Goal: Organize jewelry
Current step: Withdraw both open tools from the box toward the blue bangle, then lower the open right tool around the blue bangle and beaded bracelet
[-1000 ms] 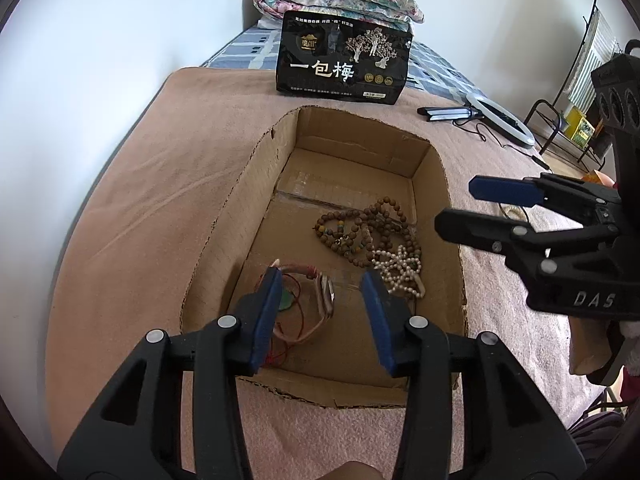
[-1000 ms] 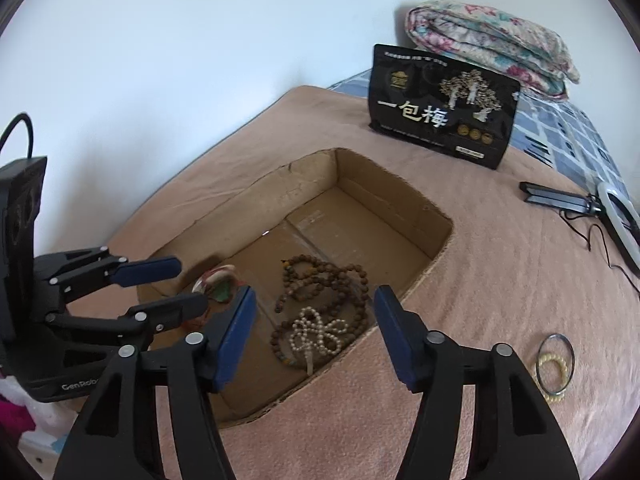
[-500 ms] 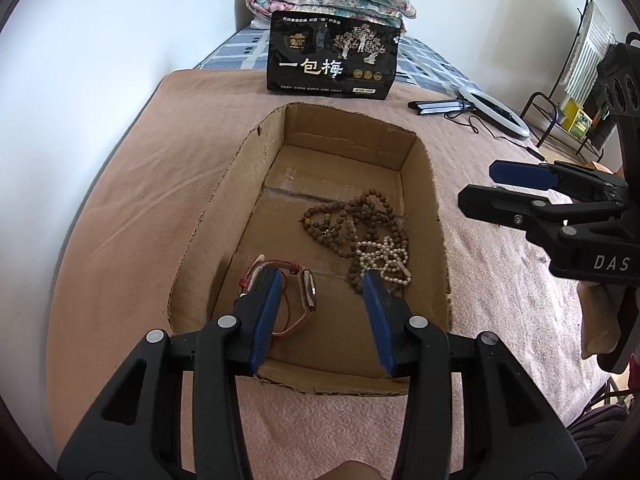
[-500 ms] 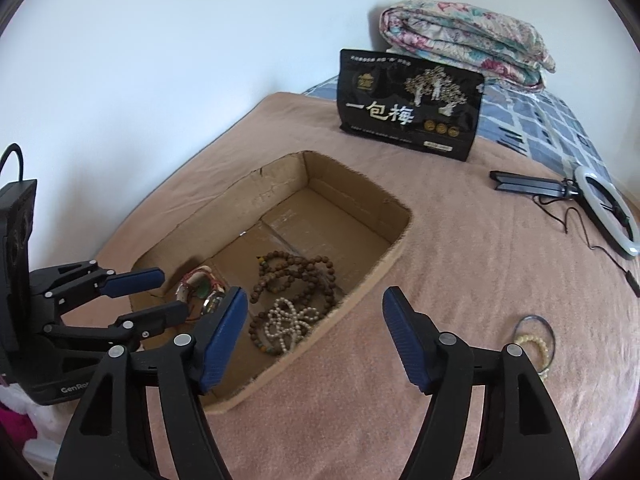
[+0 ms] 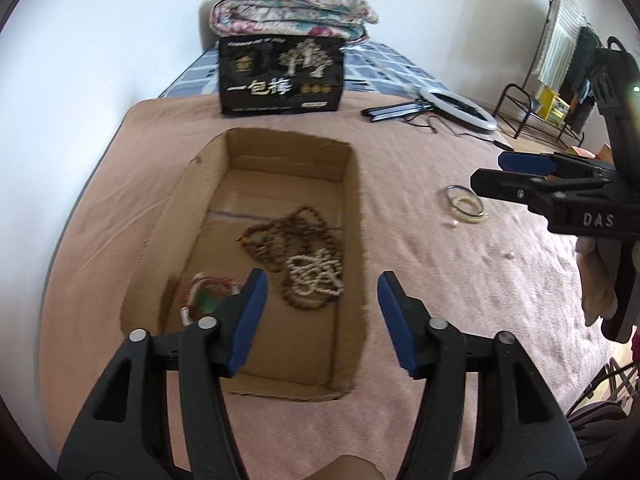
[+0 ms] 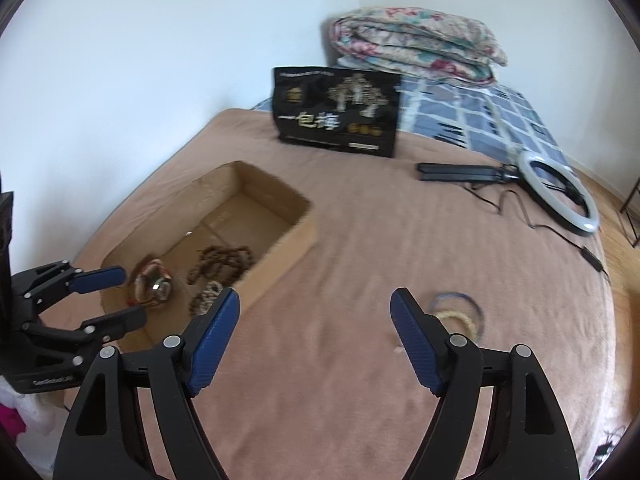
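An open cardboard box [image 5: 352, 184] lies on the pink blanket. In it are brown bead strands [image 5: 296, 232], a white bead string [image 5: 314, 276] and a red-corded bracelet [image 5: 206, 294]. The box [image 6: 296, 236] and bracelet [image 6: 154, 286] also show in the right wrist view. Loose bangles [image 5: 466, 209] lie on the blanket right of the box; they also show in the right wrist view [image 6: 458, 314]. My left gripper [image 5: 320, 292] is open and empty above the box's near end. My right gripper [image 6: 316, 310] is open and empty over the blanket, just left of the bangles.
A black printed bag [image 5: 282, 76] stands behind the box, with a folded floral quilt [image 5: 294, 10] beyond it. A ring light with stand [image 6: 558, 190] and its cable lie on the blanket at the right. Small loose beads [image 5: 454, 224] lie near the bangles.
My left gripper has opened wider and drawn back from the bracelet, which stays in the box. My right gripper has swung right, away from the box toward the bangles.
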Demonstrator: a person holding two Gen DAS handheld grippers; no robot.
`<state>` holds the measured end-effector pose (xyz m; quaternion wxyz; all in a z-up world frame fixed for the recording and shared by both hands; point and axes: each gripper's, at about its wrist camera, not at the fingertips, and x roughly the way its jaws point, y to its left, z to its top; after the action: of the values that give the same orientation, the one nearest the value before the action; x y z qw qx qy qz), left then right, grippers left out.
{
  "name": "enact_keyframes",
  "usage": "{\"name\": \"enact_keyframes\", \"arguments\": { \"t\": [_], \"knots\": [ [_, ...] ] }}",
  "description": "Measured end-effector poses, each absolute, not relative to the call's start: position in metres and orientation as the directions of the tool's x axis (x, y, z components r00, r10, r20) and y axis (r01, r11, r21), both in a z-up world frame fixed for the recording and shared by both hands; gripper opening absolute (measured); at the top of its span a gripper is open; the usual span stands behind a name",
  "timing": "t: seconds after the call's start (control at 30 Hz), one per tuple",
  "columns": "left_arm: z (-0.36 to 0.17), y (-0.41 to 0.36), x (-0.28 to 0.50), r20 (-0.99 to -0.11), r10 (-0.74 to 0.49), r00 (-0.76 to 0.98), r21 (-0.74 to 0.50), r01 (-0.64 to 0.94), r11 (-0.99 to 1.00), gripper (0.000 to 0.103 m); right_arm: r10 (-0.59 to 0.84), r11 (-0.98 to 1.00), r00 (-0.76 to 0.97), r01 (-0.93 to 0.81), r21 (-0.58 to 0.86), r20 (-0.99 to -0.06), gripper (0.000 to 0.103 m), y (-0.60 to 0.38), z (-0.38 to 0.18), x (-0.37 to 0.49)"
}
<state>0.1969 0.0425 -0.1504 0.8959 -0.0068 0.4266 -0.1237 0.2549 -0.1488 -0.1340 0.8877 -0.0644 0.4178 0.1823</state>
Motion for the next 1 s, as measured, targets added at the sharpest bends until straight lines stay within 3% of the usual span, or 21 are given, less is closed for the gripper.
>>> {"name": "enact_keyframes", "arguments": {
  "t": [0.6, 1.0],
  "knots": [
    [-0.152, -0.052, 0.206, -0.742, -0.343, 0.576, -0.137, 0.372, 0.918, 0.06, 0.146, 0.986, 0.604, -0.157, 0.063, -0.784, 0.08, -0.263, -0.14, 0.269],
    [-0.19, -0.106, 0.235, -0.772, -0.388, 0.503, -0.161, 0.436, 0.886, 0.059, 0.202, 0.979, 0.603, -0.155, 0.135, -0.772, 0.08, -0.288, -0.166, 0.291]
  ]
}}
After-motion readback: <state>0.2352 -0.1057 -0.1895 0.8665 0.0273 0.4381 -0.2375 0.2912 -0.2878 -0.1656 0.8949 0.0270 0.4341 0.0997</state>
